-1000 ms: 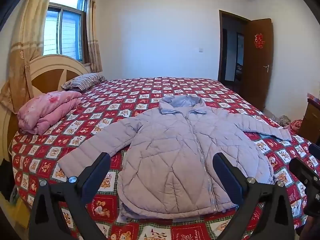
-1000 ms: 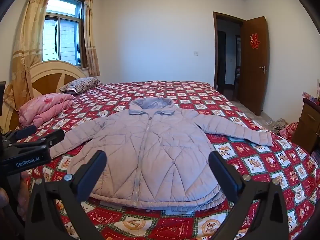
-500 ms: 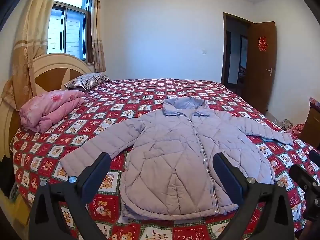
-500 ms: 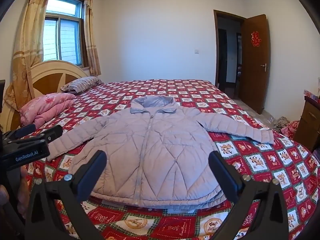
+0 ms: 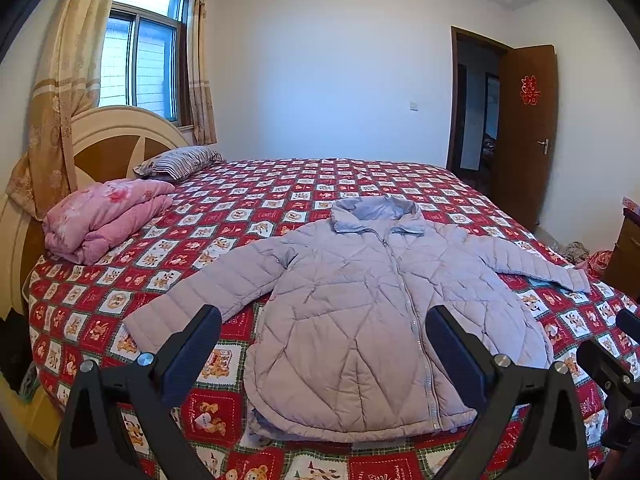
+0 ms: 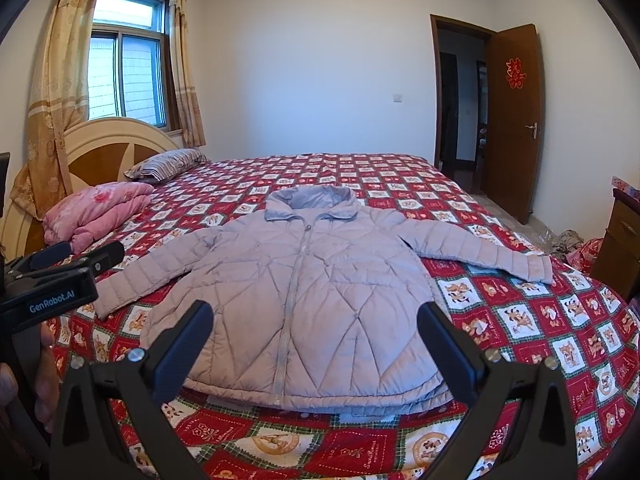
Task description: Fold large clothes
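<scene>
While spread flat on the bed (image 5: 280,184), jacket (image 5: 360,312) ready for folding.
Left gripper (image 5: 324,344) and right gripper (image 6: 316,336) above hem, jaws wide apart, empty.

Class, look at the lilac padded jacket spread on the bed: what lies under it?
The jacket lies flat on the red patterned bedspread, which shows all around it. Anything directly beneath its body is covered and cannot be seen.

Home bedroom, quilted bed (image 5: 280,184), headboard (image 5: 116,144), curtained window (image 6: 124,72)
</scene>
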Motion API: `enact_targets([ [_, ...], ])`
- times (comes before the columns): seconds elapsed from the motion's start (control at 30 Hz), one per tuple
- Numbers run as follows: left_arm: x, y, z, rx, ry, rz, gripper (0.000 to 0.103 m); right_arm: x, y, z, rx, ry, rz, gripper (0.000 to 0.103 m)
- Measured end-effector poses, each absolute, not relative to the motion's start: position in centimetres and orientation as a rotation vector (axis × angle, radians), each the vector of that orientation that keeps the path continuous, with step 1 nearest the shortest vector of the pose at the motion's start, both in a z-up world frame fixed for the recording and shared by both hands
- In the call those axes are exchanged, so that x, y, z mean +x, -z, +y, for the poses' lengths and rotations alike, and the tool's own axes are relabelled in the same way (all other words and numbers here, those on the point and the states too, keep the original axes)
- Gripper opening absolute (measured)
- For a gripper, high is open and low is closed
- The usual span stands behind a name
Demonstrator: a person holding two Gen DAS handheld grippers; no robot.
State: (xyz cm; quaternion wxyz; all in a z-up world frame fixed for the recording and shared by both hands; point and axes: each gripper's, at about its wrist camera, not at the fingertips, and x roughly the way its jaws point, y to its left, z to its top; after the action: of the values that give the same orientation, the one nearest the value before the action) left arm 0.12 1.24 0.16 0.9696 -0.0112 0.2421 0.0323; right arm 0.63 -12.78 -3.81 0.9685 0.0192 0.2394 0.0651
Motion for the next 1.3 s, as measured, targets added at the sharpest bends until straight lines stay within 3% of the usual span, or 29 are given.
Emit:
enact_targets([
  [1.3,0.8,0.6,1.6,-0.023,-0.075,0.515,0.102,1.5,4.8,-13.2,0.063,-0.138,0.531,0.103],
])
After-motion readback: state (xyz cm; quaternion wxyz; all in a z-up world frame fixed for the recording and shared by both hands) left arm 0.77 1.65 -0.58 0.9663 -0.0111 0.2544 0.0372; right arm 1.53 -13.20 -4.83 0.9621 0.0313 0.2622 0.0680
